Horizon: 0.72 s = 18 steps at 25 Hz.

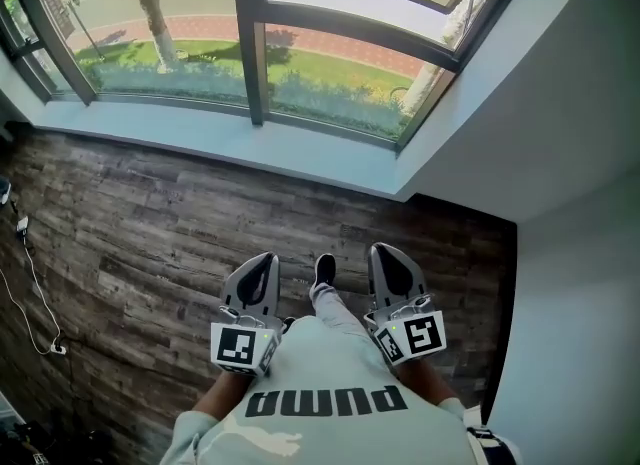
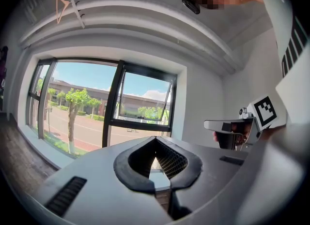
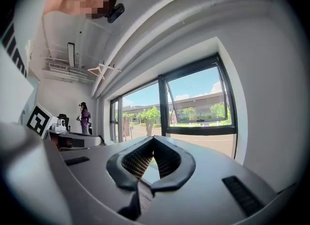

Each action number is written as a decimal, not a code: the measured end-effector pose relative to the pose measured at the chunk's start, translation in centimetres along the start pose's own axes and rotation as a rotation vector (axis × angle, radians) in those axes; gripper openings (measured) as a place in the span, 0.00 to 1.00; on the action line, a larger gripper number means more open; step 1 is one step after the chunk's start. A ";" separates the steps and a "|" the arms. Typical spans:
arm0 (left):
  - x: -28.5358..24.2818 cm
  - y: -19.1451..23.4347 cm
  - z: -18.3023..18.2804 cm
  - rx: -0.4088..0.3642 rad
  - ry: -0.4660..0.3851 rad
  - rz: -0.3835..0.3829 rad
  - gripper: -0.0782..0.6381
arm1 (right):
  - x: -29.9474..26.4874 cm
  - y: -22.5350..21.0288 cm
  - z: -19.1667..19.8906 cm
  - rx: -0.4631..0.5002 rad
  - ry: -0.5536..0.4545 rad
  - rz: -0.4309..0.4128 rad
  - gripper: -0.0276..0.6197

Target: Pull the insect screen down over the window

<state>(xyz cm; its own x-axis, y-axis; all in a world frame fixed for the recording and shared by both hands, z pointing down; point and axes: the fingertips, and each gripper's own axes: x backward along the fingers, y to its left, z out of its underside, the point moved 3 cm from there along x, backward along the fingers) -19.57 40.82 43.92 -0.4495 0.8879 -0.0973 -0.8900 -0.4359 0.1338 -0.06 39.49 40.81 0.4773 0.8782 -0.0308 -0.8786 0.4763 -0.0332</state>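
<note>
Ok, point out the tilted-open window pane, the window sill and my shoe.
tilted-open window pane (image 3: pixel 201 103), right gripper view, middle of its glass
window sill (image 1: pixel 200 134), head view, its flat top
shoe (image 1: pixel 324 269), head view, its upper

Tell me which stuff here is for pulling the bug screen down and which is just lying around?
For the job: window, left gripper and right gripper (both shut, empty). The screen itself can't be seen.

Just lying about: white cable on the wooden floor, clothes hanger hung up high, person standing far off.
</note>
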 end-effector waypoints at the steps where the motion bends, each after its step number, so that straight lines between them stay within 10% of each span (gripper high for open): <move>1: -0.9 0.7 0.0 -0.003 0.005 -0.012 0.12 | -1.4 -0.5 0.3 0.000 0.002 -0.012 0.05; 18: -27.0 3.9 -5.1 -0.024 0.012 -0.055 0.11 | -20.3 -20.8 -0.7 -0.097 -0.040 -0.059 0.05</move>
<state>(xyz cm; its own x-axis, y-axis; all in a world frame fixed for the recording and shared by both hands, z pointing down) -11.29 14.36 42.09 -0.4004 0.9090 -0.1158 -0.9150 -0.3897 0.1045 8.55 11.75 41.47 0.5255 0.8507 0.0140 -0.8425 0.5226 -0.1306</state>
